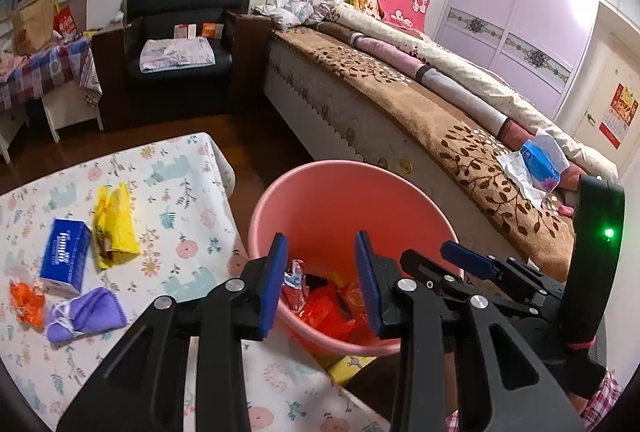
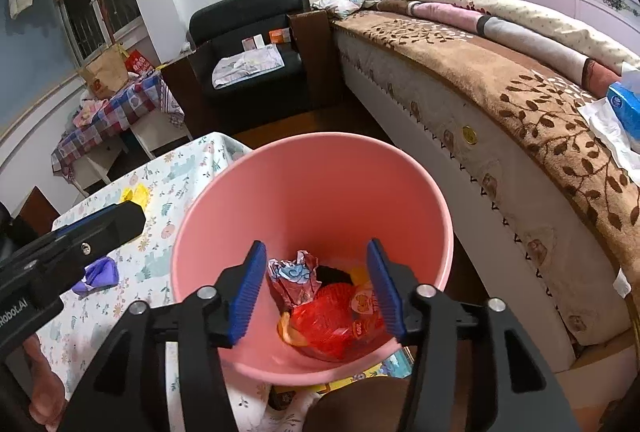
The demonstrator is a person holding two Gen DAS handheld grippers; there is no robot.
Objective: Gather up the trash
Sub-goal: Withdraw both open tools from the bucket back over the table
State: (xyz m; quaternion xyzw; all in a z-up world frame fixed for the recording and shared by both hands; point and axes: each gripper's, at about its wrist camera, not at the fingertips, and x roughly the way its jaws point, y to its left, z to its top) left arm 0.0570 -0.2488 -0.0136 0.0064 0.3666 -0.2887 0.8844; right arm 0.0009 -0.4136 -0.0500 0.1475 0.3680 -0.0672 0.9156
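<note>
Blue-padded left tool (image 1: 322,272) and right tool (image 2: 316,292), both agape, empty, above pink bin (image 2: 224,212)

"Tempo" on blue tissue pack (image 1: 64,259), "Robot.AI" on left gripper (image 2: 12,312)

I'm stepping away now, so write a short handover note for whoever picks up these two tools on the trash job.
Left tool: open, empty, over the pink bin.
Right tool: open, empty, over the same bin.
Done: red wrappers and a crumpled foil wrapper lie in the bin.
Left on the floral tablecloth: yellow plastic bag, orange wrapper, purple cloth. The blue tissue pack beside them may not be trash.
</note>
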